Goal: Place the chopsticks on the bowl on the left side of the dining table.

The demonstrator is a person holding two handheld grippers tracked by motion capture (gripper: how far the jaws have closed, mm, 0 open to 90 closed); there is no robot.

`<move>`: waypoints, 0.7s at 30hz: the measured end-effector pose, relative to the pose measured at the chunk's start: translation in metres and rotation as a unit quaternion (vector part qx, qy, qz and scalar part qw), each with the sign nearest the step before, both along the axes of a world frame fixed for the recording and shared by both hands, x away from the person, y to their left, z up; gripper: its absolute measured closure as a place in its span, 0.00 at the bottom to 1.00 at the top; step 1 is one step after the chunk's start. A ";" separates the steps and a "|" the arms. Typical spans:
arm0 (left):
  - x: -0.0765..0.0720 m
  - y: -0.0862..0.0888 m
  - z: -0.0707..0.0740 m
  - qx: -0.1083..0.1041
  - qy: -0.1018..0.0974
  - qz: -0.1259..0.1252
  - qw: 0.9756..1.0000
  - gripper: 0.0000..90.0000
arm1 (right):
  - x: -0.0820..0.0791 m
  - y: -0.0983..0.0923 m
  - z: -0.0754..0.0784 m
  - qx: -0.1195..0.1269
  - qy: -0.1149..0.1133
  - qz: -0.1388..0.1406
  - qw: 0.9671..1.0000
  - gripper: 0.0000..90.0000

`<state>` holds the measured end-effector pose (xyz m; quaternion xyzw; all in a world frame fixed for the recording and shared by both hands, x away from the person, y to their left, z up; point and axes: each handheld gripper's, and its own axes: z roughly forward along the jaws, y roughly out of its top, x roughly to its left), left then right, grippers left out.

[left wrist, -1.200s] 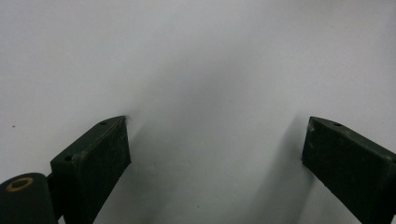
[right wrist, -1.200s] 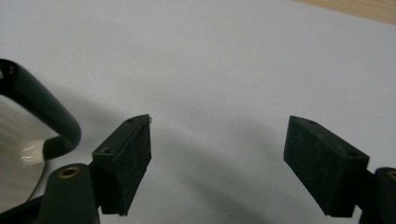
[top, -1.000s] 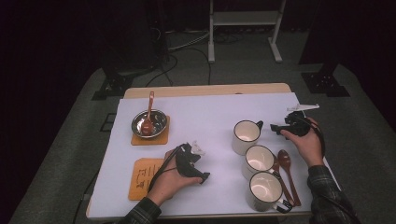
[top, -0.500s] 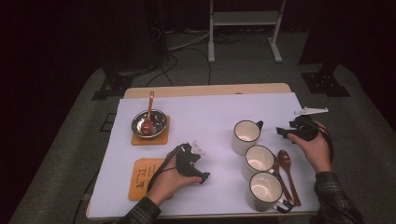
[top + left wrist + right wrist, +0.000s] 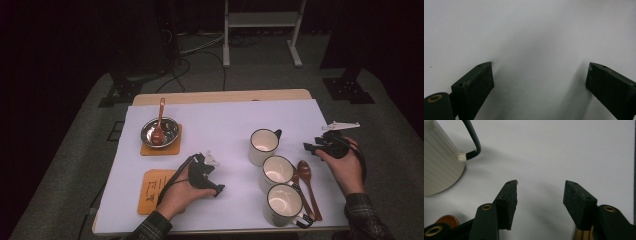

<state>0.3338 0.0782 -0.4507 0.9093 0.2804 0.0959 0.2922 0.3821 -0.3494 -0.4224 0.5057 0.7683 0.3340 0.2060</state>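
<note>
Three cream mugs stand in a row at the right: the far mug (image 5: 263, 146) (image 5: 441, 162) with a dark handle, a middle mug (image 5: 277, 172) and a near mug (image 5: 283, 205). Two wooden spoons (image 5: 306, 176) lie just right of them. My right gripper (image 5: 312, 145) (image 5: 540, 192) hovers right of the far mug and points left at it. Its jaws have just been closing, stand partly open, and hold nothing. My left gripper (image 5: 216, 174) (image 5: 540, 75) rests open over bare white table, left of the mugs.
A metal bowl (image 5: 160, 131) with a wooden spoon in it sits on an orange coaster at the back left. A second orange coaster (image 5: 152, 186) lies under my left wrist. The white table cover (image 5: 220, 120) ends close to my right hand.
My right hand has drifted right, away from the far mug's handle, and its jaws have narrowed. The left hand and all objects stay put.
</note>
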 end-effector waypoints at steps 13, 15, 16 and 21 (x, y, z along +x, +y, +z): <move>0.000 0.000 0.000 0.002 0.000 -0.001 1.000 0.07 | -0.005 -0.022 -0.010 -0.018 0.018 -0.030 0.999 0.69; 0.000 0.000 0.000 0.002 0.000 -0.001 1.000 0.07 | -0.004 -0.025 -0.011 -0.019 0.021 -0.034 0.999 0.71; 0.000 0.000 0.000 0.002 0.000 -0.001 1.000 0.07 | -0.004 -0.027 -0.012 -0.018 0.023 -0.035 0.999 0.72; 0.000 0.000 0.000 0.002 0.000 -0.001 1.000 0.07 | -0.003 -0.031 -0.015 -0.019 0.030 -0.041 0.999 0.76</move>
